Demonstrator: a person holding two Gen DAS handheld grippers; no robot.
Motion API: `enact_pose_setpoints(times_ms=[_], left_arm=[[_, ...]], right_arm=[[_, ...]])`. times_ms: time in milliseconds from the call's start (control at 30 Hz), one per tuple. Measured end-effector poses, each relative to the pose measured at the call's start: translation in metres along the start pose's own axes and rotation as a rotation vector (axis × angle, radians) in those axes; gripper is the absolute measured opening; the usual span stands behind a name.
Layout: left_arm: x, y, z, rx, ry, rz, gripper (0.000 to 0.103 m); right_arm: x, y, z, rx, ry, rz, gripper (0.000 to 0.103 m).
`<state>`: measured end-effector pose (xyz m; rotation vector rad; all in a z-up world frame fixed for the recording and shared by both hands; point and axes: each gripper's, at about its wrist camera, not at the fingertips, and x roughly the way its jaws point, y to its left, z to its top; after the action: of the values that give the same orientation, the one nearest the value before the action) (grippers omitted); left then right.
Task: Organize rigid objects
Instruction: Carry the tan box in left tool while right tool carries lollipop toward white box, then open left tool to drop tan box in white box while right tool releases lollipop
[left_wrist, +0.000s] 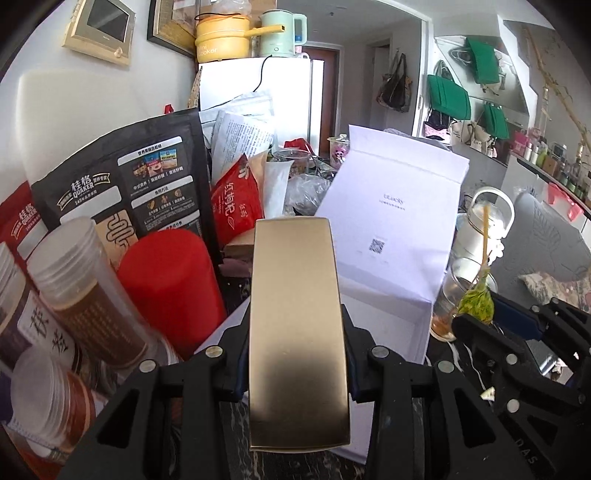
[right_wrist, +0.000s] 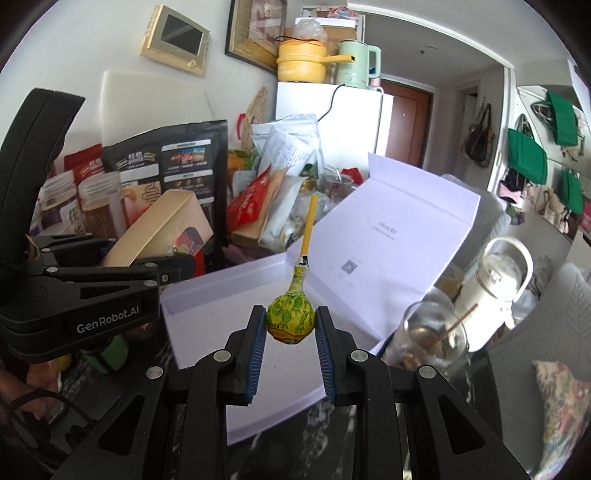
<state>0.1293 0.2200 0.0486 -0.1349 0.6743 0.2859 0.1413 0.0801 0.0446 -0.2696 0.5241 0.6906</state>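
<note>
My left gripper (left_wrist: 297, 354) is shut on a long gold box (left_wrist: 297, 332), held above the near left corner of an open white box (left_wrist: 388, 310). The gold box also shows in the right wrist view (right_wrist: 162, 225), gripped at the left. My right gripper (right_wrist: 290, 332) is shut on a lollipop (right_wrist: 290, 321) with a yellow-green wrapper and a yellow stick pointing up, above the white box's tray (right_wrist: 236, 295). The lollipop also shows in the left wrist view (left_wrist: 476, 299) at the right. The white box's lid (right_wrist: 391, 229) stands open behind.
Jars (left_wrist: 85, 288), a red canister (left_wrist: 170, 284) and a black Quaker bag (left_wrist: 122, 184) crowd the left. Snack bags (right_wrist: 251, 199) pile behind the box. A glass cup (right_wrist: 432, 336) and a white bottle (right_wrist: 502, 284) stand at the right. A white fridge (left_wrist: 273, 92) is behind.
</note>
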Motion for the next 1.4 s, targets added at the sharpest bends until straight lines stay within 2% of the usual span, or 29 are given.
enact_pose_setpoints(times_ms=[467,600,833,1167,1300,1400], left_arm=[[0.062,0.010,0.026,-0.016,0.032,0.064,0.038],[0.080,0.009,0.023,-0.004,0.072,0.058,0.038],[0.112,0.005,0.013,0.032,0.168,0.079,0.038],[0.132,0.006,0.010,0.008,0.241,0.095,0.038],[0.134,0.009,0.011,-0.020,0.276,0.135,0.038],[0.135,0.015,0.010,-0.050,0.297,0.110,0.039]], right_arm=[[0.052,-0.015,0.023,0.035,0.011,-0.032,0.027],[0.066,-0.017,0.022,0.047,0.023,-0.041,0.027],[0.097,-0.019,0.015,0.039,0.101,-0.054,0.027],[0.115,-0.017,0.007,0.026,0.150,-0.061,0.027],[0.115,-0.017,0.006,0.018,0.164,-0.063,0.027],[0.114,-0.019,0.006,0.022,0.160,-0.070,0.027]])
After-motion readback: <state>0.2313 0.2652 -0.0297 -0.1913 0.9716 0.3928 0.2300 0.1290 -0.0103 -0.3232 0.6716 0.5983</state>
